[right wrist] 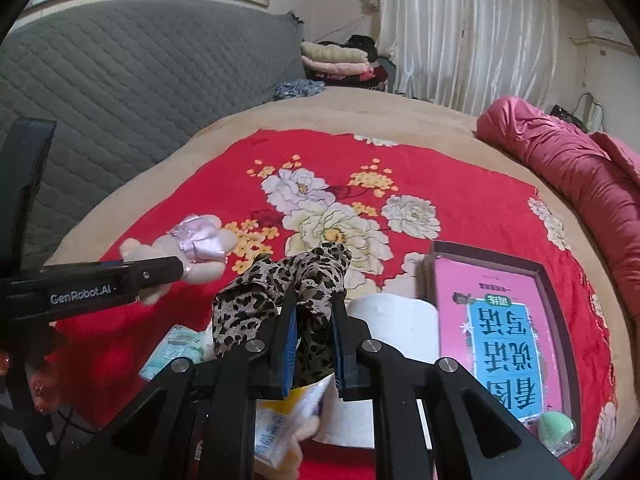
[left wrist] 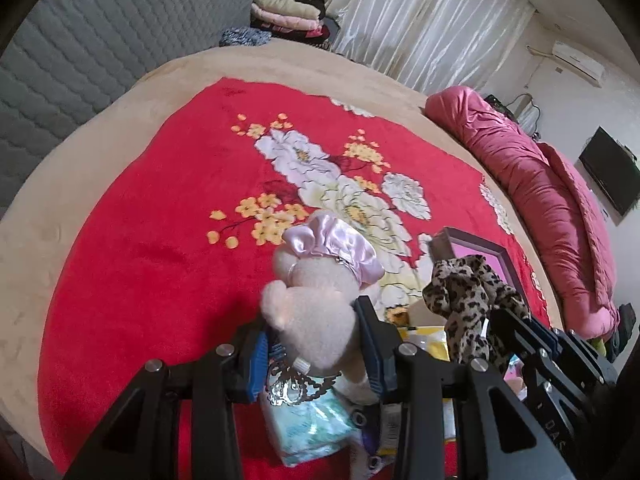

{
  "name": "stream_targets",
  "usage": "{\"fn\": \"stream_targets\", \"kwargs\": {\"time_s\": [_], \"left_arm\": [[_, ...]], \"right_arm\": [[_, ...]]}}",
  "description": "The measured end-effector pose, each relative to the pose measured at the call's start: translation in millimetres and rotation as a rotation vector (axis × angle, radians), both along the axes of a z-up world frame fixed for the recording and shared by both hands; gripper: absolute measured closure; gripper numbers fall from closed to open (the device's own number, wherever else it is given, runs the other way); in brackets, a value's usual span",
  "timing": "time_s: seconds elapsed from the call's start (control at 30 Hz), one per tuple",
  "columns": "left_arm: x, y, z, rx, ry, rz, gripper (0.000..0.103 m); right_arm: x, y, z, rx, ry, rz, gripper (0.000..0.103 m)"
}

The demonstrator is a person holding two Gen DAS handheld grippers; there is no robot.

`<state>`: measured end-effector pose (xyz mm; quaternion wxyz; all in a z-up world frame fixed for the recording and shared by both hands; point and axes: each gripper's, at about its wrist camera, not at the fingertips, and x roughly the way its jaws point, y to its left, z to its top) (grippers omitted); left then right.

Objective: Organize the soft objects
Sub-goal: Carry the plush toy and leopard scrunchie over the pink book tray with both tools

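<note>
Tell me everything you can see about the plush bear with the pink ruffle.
The plush bear is cream, fuzzy, and wears a shiny pink satin ruffle, seemingly at its neck. It is held up above the red floral blanket, pinched across its body between the blue pads of the left gripper. A silvery chain hangs below it. The right wrist view shows it side-on, limbs sticking out past the gripper. Its face is not visible.

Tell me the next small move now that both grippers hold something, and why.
Probably carry the leopard-print cloth rightward over the open box and release. The right gripper already pinches it above the clutter; the left gripper holds the plush toy safely aside.
</note>
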<state>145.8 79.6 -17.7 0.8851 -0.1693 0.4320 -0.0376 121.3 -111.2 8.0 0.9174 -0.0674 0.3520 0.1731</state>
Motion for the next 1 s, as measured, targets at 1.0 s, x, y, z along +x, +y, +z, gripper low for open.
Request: {"fn": "stream_targets", "kwargs": {"time_s": [1.0], "left_arm": [[-26.5,-148.5,51.8,0.084,-0.108,-0.217,0.063]], "right_arm": [[-29.0,-146.9,36.8,0.119,-0.093,-0.275,0.088]]}}
